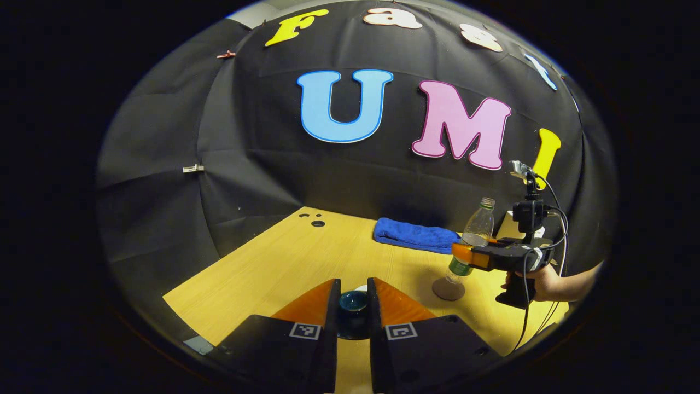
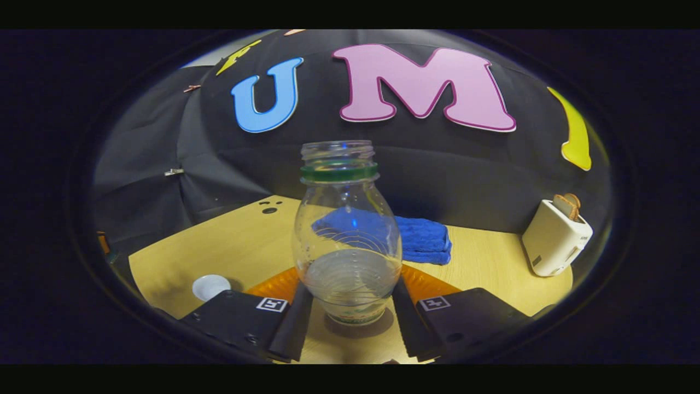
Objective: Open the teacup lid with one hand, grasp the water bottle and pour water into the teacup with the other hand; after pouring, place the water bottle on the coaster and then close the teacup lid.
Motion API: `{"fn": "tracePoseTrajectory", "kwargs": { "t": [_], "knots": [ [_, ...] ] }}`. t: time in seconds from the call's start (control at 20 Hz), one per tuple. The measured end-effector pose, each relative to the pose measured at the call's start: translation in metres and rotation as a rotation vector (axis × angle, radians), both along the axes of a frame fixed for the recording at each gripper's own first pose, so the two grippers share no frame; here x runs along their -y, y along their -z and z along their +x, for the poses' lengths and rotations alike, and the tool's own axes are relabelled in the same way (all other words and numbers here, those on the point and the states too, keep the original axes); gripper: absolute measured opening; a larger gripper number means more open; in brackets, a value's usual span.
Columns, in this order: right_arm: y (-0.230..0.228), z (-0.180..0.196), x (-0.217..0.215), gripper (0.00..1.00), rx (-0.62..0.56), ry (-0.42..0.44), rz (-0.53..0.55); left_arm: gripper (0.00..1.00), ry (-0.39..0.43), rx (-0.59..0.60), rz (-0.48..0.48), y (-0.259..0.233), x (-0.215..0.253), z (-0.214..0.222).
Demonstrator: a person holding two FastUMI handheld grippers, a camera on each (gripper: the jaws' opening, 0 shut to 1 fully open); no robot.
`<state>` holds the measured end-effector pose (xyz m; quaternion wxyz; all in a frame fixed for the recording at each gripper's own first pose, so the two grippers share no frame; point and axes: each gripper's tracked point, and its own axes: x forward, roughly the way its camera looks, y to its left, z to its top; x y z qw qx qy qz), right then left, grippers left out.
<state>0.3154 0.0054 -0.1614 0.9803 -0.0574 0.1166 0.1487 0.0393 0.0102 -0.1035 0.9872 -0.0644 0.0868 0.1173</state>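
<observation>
Bottle-placing step, seemingly: right gripper (image 2: 350,317) clamped on water bottle (image 2: 347,246) standing on coaster (image 1: 448,289) or just above, left gripper (image 1: 353,309) narrowly pinching the dark teacup lid (image 1: 353,302), teacup (image 2: 211,286) open nearby; next, release bottle, lower lid onto cup.

Clear uncapped water bottle (image 2: 348,235) with green neck ring, upright on round brown coaster (image 1: 448,289) at the table's right, little water inside, dark blue-green teacup lid (image 1: 353,301) near, white teacup (image 2: 211,286) open at near left
</observation>
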Motion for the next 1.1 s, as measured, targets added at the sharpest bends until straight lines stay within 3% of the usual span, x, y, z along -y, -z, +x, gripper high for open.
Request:
{"fn": "tracePoseTrajectory", "kwargs": {
  "t": [0.05, 0.1, 0.35, 0.45, 0.55, 0.65, 0.75, 0.8, 0.85, 0.9, 1.1],
  "knots": [
    [0.005, 0.003, 0.001, 0.67, -0.005, 0.008, 0.001, 0.29, -0.002, -0.008, -0.012, 0.007, 0.001, 0.001],
    [0.012, 0.004, 0.002, 0.73, -0.017, 0.016, 0.001, 0.25, -0.004, -0.018, -0.023, 0.014, 0.001, 0.002],
    [0.033, -0.001, 0.006, 0.75, -0.043, 0.027, -0.009, 0.29, 0.0, -0.036, -0.033, 0.026, 0.005, 0.006],
    [0.04, -0.005, 0.006, 0.76, -0.06, 0.021, -0.009, 0.24, 0.009, -0.035, -0.035, 0.027, 0.006, 0.007],
    [0.04, -0.004, 0.007, 0.78, -0.052, 0.021, -0.013, 0.29, 0.016, -0.031, -0.033, 0.028, 0.008, 0.01],
    [0.04, -0.005, 0.009, 0.75, -0.047, 0.021, -0.025, 0.25, 0.02, -0.03, -0.037, 0.029, 0.007, 0.012],
    [0.039, -0.005, 0.008, 0.8, -0.044, 0.015, -0.035, 0.29, 0.023, -0.028, -0.042, 0.03, 0.007, 0.014],
    [0.039, -0.007, 0.007, 0.95, -0.047, 0.015, -0.044, 0.29, 0.023, -0.026, -0.042, 0.03, 0.006, 0.014],
    [0.039, -0.009, 0.009, 1.0, -0.049, 0.017, -0.055, 0.25, 0.022, -0.025, -0.042, 0.029, 0.006, 0.015],
    [0.04, -0.01, 0.009, 1.0, -0.049, 0.017, -0.061, 0.29, 0.022, -0.021, -0.043, 0.028, 0.006, 0.016],
    [0.042, -0.018, 0.013, 1.0, -0.056, 0.023, -0.061, 0.25, 0.019, -0.016, -0.058, 0.029, 0.003, 0.02]
  ]
}}
